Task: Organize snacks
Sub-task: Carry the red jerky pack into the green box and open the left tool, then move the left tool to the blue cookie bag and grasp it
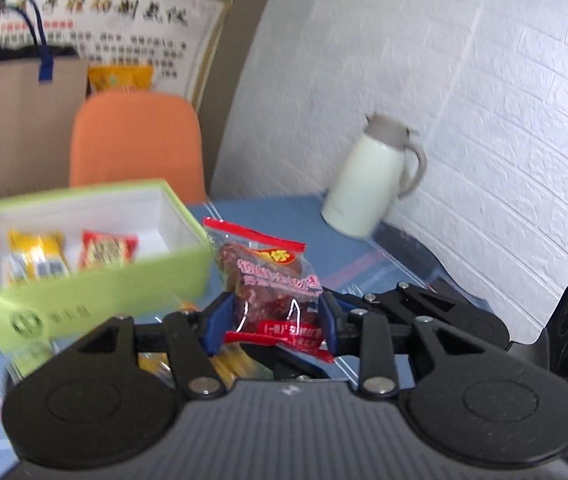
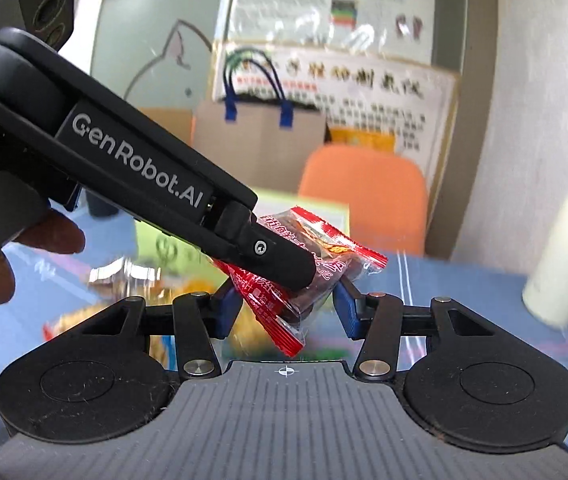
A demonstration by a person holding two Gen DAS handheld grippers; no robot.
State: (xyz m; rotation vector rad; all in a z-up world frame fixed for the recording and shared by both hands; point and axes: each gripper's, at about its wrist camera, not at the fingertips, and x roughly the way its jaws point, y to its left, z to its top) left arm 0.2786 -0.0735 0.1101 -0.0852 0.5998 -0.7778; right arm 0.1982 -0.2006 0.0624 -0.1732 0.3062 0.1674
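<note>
Left gripper (image 1: 274, 316): blue pads closed on the lower half of a red-and-clear snack packet (image 1: 274, 280), which is held upright between them, off the table.
Right gripper (image 2: 284, 308): fingers spread apart, gripping nothing; the packet (image 2: 324, 256) hangs just ahead of them, seemingly without contact, though the left tool's finger covers part of it.
Packet location: directly ahead of the left gripper, just to the right of the green box (image 1: 96, 280) and not yet over its opening.
Box contents: a yellow packet (image 1: 36, 256) and a red packet (image 1: 108, 248) lie on the white floor inside, ahead and to the left of the tool.
Handling: probably light and soft, with slick crinkly film and lumpy dried fruit or meat inside; it may twist or slide in the pads.
Where to hold: across the filled middle, as now, rather than by the thin red sealed ends.
Hard to make out: motion blur smears the box and the white jug (image 1: 372, 176); yellow wrappers below the left gripper are largely hidden by its body; the packet's print is unreadable.
</note>
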